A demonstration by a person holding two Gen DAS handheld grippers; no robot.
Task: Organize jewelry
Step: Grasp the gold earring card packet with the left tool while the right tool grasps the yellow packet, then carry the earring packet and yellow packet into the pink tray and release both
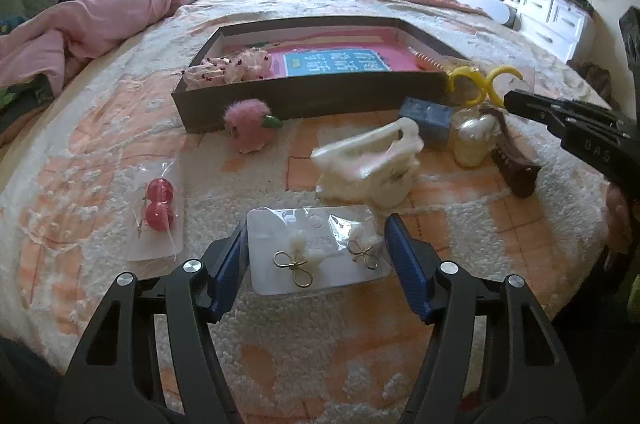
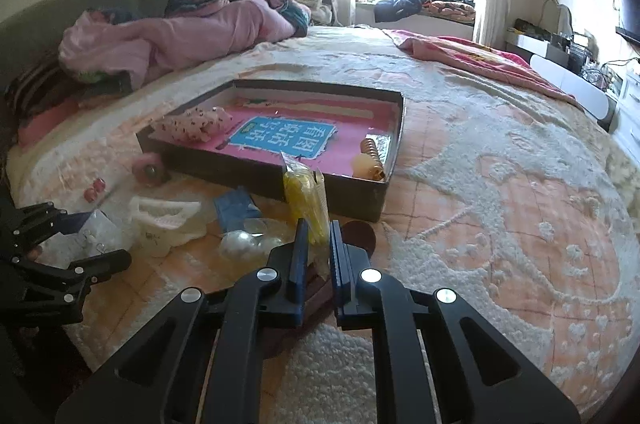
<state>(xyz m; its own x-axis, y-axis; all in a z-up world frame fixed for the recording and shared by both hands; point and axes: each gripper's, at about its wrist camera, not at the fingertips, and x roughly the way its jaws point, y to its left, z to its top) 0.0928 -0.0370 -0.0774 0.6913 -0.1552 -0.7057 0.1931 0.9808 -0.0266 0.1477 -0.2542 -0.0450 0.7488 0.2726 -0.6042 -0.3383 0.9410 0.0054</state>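
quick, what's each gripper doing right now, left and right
Left gripper: open, its fingers either side of the earring card, not clamping it.
Right gripper: shut on the bag of yellow hoops.

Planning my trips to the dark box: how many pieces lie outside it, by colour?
Pink pompom: 1
Red earrings: 1
White or cream (claw clip, bow earrings, pearly piece): 3
Blue case: 1
Brown clip: 1
Yellow hoops: 1
Total: 8
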